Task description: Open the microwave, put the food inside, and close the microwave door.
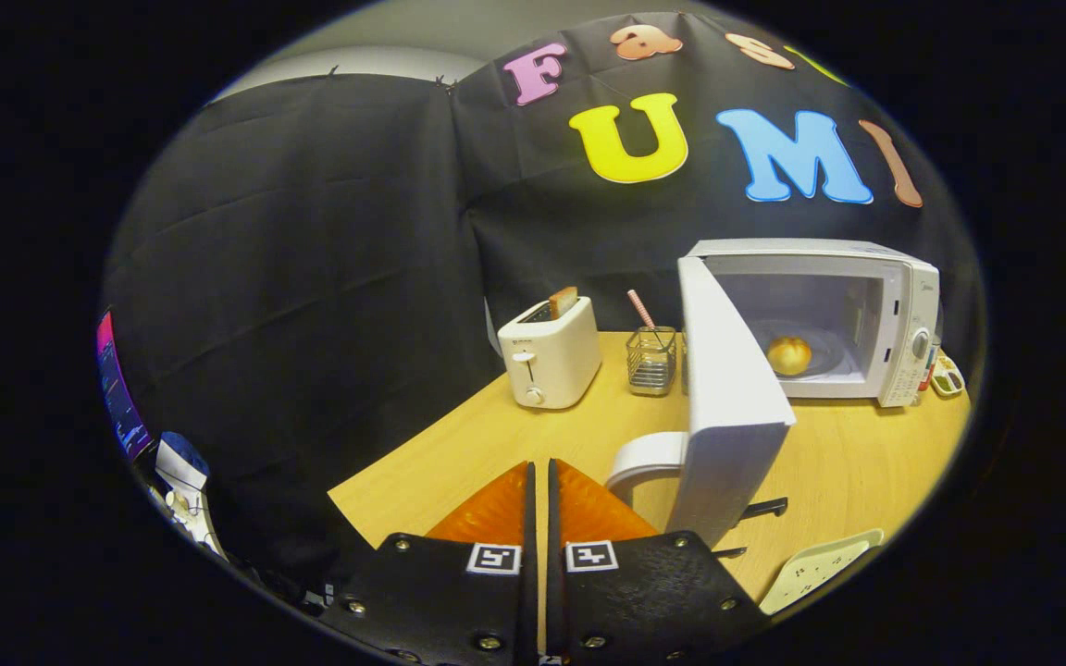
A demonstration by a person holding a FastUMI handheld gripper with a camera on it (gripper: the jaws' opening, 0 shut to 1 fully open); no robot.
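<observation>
the gripper [539,481] points level ahead, its fingers nearly together, holding nothing.

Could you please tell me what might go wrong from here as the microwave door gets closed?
The gripper has its fingers nearly together with nothing between them, just beside the open door and its handle.

1. A push near the handle could slide the microwave on the table rather than latch it.
2. The swinging door passes close to the wire holder and might clip it.
3. A hard slam could roll the bread roll inside.
</observation>
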